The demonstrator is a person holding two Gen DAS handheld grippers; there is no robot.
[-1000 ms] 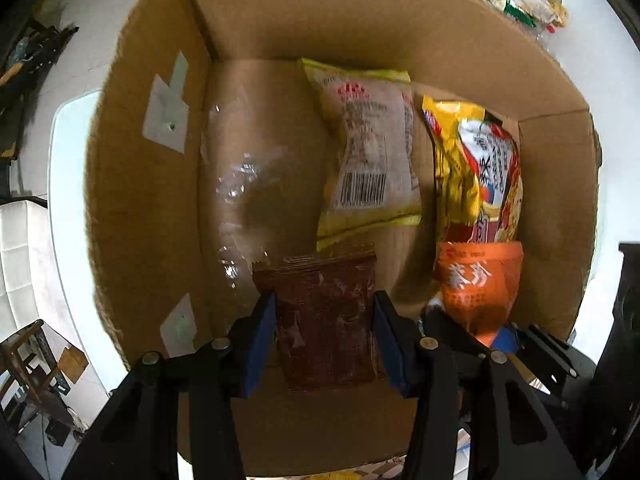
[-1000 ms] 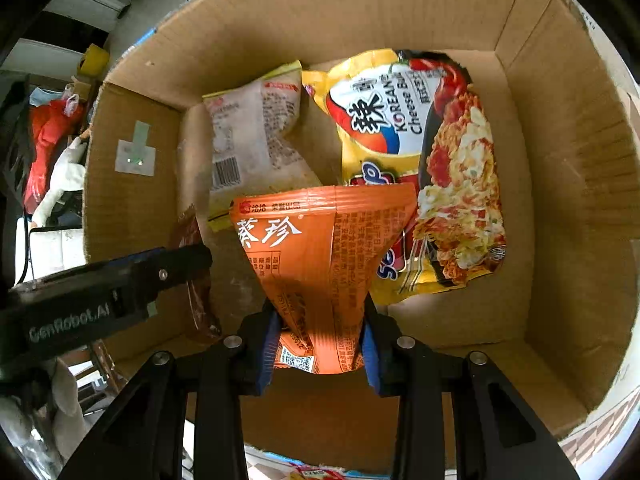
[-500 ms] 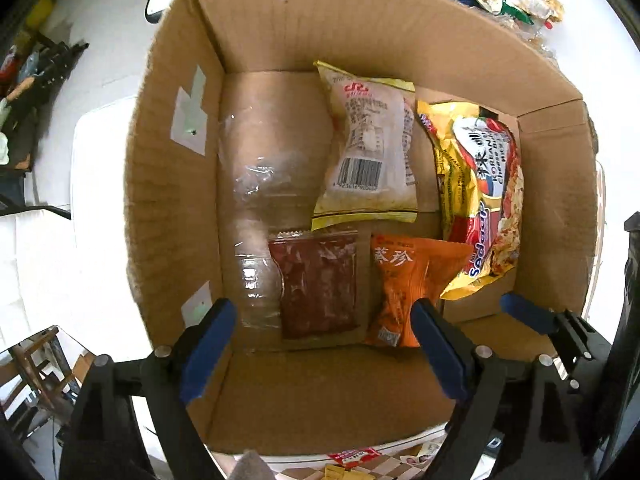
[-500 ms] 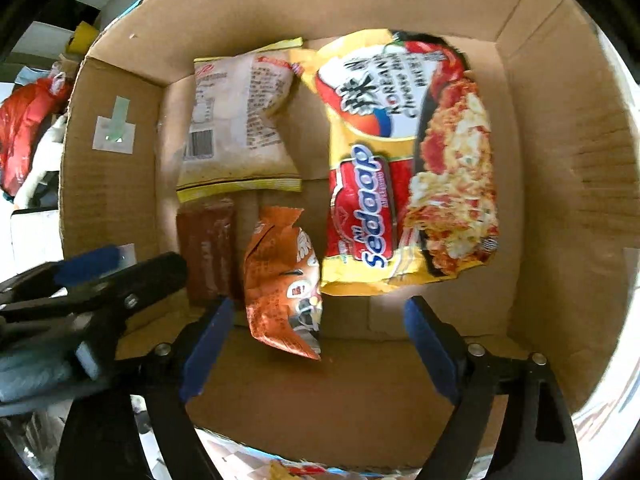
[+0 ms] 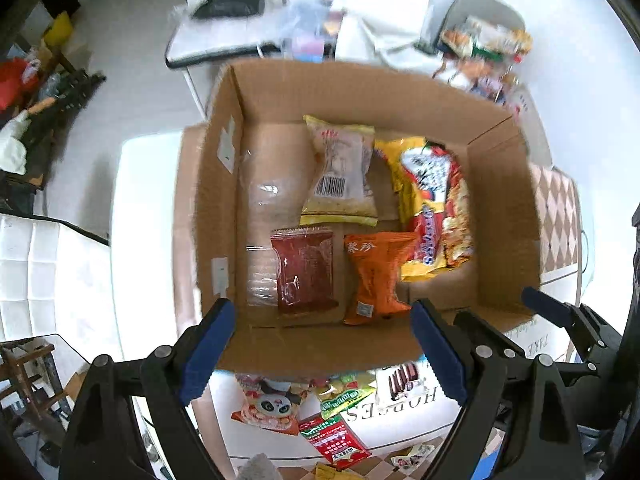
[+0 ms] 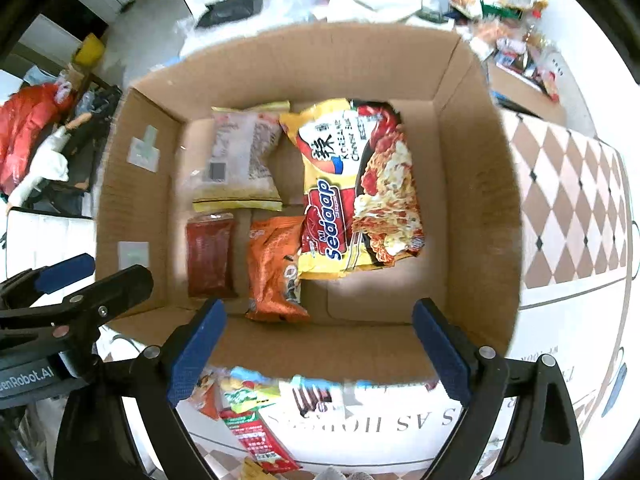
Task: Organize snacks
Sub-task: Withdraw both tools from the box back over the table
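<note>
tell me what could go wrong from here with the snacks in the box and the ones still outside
1. The orange packet lies crumpled, its edge against the big noodle pack; later packets may land on it and jumble the rows.
2. The two open hand-held grippers, left hand-held gripper and right hand-held gripper, hover close together, so they might collide on the next reach.
3. The remaining snacks, such as the red packet, sit tight against the cardboard box, so a grab could nudge the box.

Matt corrugated cardboard box (image 5: 500, 216); glossy plastic snack packets (image 5: 434, 208) (crinkled film)
</note>
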